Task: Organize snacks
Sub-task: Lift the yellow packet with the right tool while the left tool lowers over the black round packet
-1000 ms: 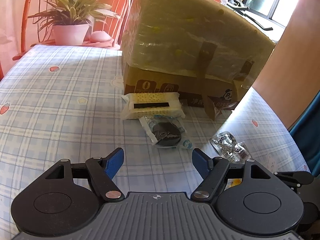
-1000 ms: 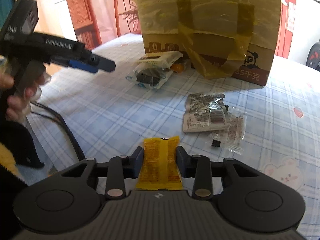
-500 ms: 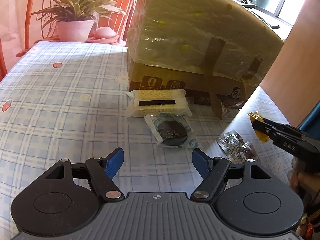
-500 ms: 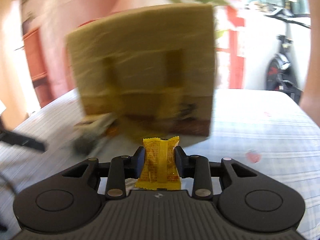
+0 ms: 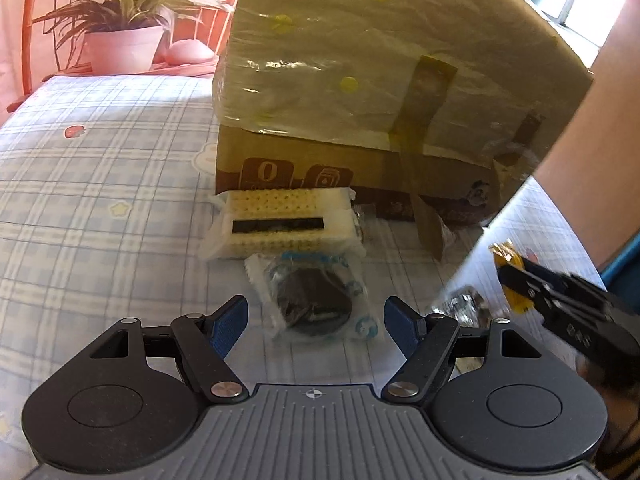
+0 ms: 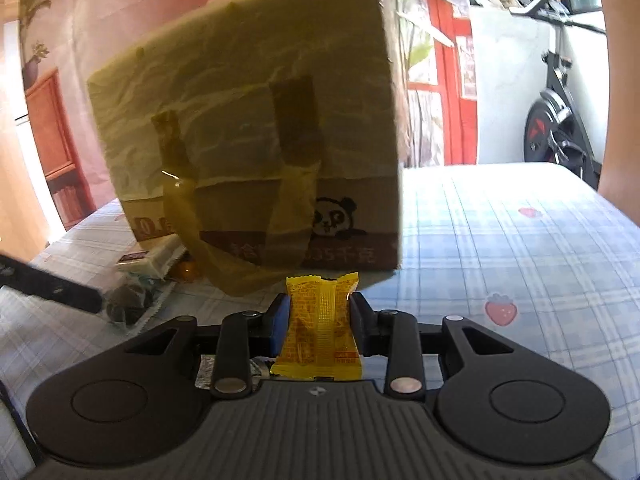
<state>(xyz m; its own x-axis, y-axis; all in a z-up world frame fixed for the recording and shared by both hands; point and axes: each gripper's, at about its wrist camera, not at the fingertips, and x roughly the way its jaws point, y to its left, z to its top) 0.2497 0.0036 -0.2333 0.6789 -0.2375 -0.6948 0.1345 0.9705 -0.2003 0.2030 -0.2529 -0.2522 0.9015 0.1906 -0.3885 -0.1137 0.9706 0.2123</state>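
Note:
My right gripper [image 6: 319, 312] is shut on a yellow snack packet [image 6: 319, 332] and holds it above the table, in front of the taped cardboard box [image 6: 248, 128]. It also shows at the right of the left wrist view [image 5: 508, 268]. My left gripper [image 5: 316, 320] is open and empty, just short of a clear packet with a dark round cookie [image 5: 316, 300]. Behind that lies a pale yellow wafer packet [image 5: 280, 224] against the box [image 5: 380, 80]. A silver packet [image 5: 460, 304] lies to the right, partly hidden.
The table has a blue checked cloth [image 5: 100, 184]. A potted plant [image 5: 124, 36] and a red chair stand at the far left. An exercise bike [image 6: 560, 120] stands beyond the table's far right. A small orange item [image 6: 188, 270] lies by the box.
My right gripper has lifted the yellow packet off the table and swung toward the box. My left gripper has moved closer to the cookie packet, still open.

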